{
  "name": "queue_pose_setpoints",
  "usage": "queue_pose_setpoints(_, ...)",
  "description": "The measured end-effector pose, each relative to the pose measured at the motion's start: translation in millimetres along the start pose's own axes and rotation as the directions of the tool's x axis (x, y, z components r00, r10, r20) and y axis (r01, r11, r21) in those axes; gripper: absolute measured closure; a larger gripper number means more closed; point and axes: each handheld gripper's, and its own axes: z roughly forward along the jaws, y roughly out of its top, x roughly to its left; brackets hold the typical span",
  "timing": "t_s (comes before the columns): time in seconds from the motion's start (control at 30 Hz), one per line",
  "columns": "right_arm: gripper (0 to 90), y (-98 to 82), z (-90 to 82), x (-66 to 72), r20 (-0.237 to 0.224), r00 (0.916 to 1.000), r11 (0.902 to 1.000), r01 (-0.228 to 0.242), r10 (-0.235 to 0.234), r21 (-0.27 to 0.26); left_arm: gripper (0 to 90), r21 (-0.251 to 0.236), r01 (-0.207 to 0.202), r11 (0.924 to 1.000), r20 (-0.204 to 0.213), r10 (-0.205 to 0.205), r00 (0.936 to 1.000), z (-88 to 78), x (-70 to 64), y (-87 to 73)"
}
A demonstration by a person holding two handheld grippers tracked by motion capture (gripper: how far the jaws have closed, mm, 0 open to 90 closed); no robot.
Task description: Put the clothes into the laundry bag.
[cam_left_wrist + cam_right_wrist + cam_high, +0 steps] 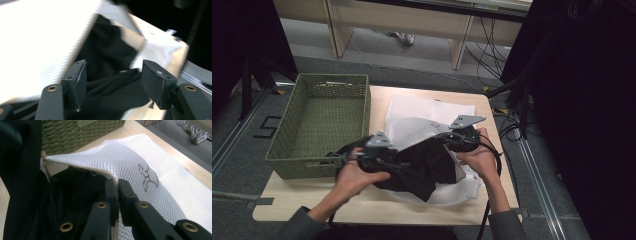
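A white mesh bag lies on the wooden table, its mouth lifted. A black garment sits half inside that mouth. My right gripper is shut on the bag's rim; in the right gripper view the jaws pinch the mesh bag's seamed edge, with the black garment to their left. My left gripper is at the garment's near left side. In the left gripper view it stands open above the black garment, its pads clear of the cloth, and the mesh bag is blurred behind.
A green woven basket stands at the table's left, and its wall is just beyond the bag. The table's right edge lies close to the right hand. Cables and dark stands crowd the floor to the right.
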Motion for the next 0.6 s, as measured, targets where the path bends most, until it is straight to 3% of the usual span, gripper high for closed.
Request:
queue_pose_setpoints(0.03, 87.4, -0.1, 0.2, 1.2, -0.004, 0.9998, 0.9998, -0.020, 0.020, 0.005, 36.3, -0.008, 0.015, 0.9999, -0.034, -0.016, 0.9993, -8.1, 8.5, -2.5)
queue_pose_setpoints(0.1, 87.4, 0.0, 1.1, 0.7, -0.008, 0.9999, 0.9999, -0.010, 0.010, 0.000, 35.0, 0.004, 0.020, 0.9998, -0.102, -0.020, 0.9946, -21.9, 25.5, -7.3)
queue_pose_setpoints(0.23, 87.4, 0.0, 0.9, 1.0, -0.006, 0.9998, 0.9998, -0.019, 0.019, 0.006, 30.9, 0.052, 0.026, 0.9983, -0.229, -0.013, 0.9734, -35.7, 50.5, -15.7)
queue_pose_setpoints(0.27, 87.4, 0.1, 1.1, 0.3, -0.005, 1.0000, 1.0000, -0.004, 0.004, 0.000, 30.3, 0.087, 0.037, 0.9955, -0.230, -0.016, 0.9730, -36.0, 57.5, -18.5)
queue_pose_setpoints(0.33, 87.4, 0.0, 1.2, 0.6, -0.001, 0.9999, 0.9999, -0.010, 0.010, 0.001, 29.0, 0.112, 0.071, 0.9911, -0.220, -0.045, 0.9745, -34.0, 64.1, -23.8)
queue_pose_setpoints(0.43, 87.3, 0.2, 1.3, 1.0, -0.013, 0.9998, 0.9998, -0.018, 0.018, 0.004, 35.1, 0.154, 0.069, 0.9857, -0.197, -0.038, 0.9798, -29.4, 70.8, -31.4)
queue_pose_setpoints(0.5, 87.3, -0.1, 1.3, 0.9, -0.007, 0.9999, 0.9999, -0.015, 0.015, 0.004, 49.2, 0.139, 0.078, 0.9873, -0.173, -0.053, 0.9835, -27.5, 74.9, -35.7)
queue_pose_setpoints(0.6, 87.3, 0.1, 0.5, 1.7, -0.010, 0.9998, 0.9999, -0.015, 0.015, 0.006, 67.2, 0.094, 0.121, 0.9881, -0.109, -0.111, 0.9878, -27.4, 76.6, -38.8)
